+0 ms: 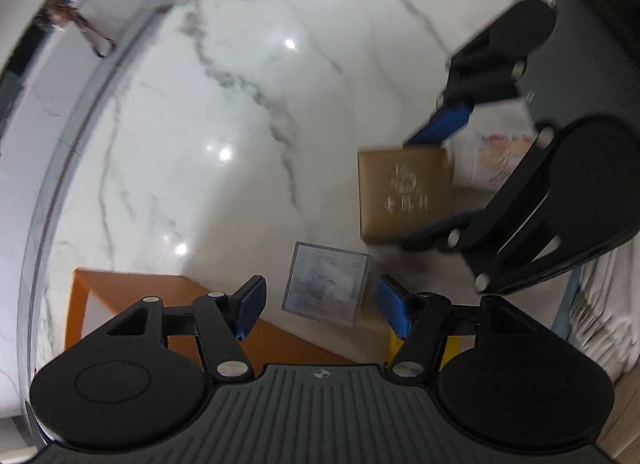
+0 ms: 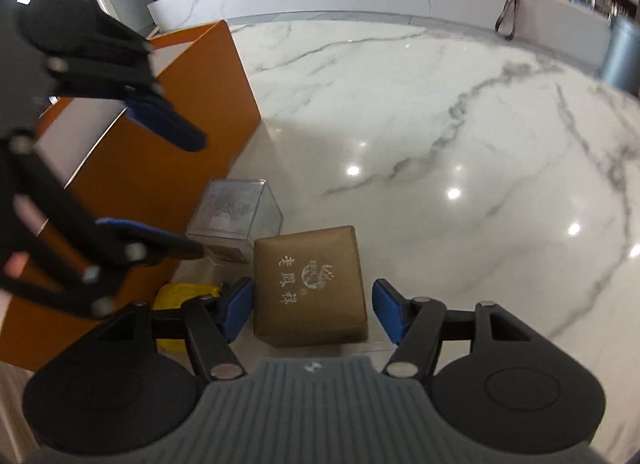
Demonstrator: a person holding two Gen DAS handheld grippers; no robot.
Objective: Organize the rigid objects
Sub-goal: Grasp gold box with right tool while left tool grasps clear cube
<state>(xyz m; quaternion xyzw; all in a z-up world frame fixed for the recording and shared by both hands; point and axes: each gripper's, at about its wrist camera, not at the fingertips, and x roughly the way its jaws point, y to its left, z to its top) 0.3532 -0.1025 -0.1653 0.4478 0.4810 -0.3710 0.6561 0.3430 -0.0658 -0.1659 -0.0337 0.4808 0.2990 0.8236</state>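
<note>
Gold-brown box (image 2: pixel 310 286): squarish, cushioned lid with rounded corners, matte finish, pale emblem and three characters printed on top. It lies flat on the glossy white marble surface (image 2: pixel 460 111), its slightly longer side running away from the right wrist camera, just beside a clear plastic cube (image 2: pixel 236 211) and near an orange box (image 2: pixel 168 151). Right gripper (image 2: pixel 312 310) straddles it, fingers spread, not touching. Left gripper (image 1: pixel 322 310) likewise released, above the cube.

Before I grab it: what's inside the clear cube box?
Through the clear cube box only marble and reflections show, plus a brownish label low on its front. Contents unclear; the left gripper covers one corner.
</note>
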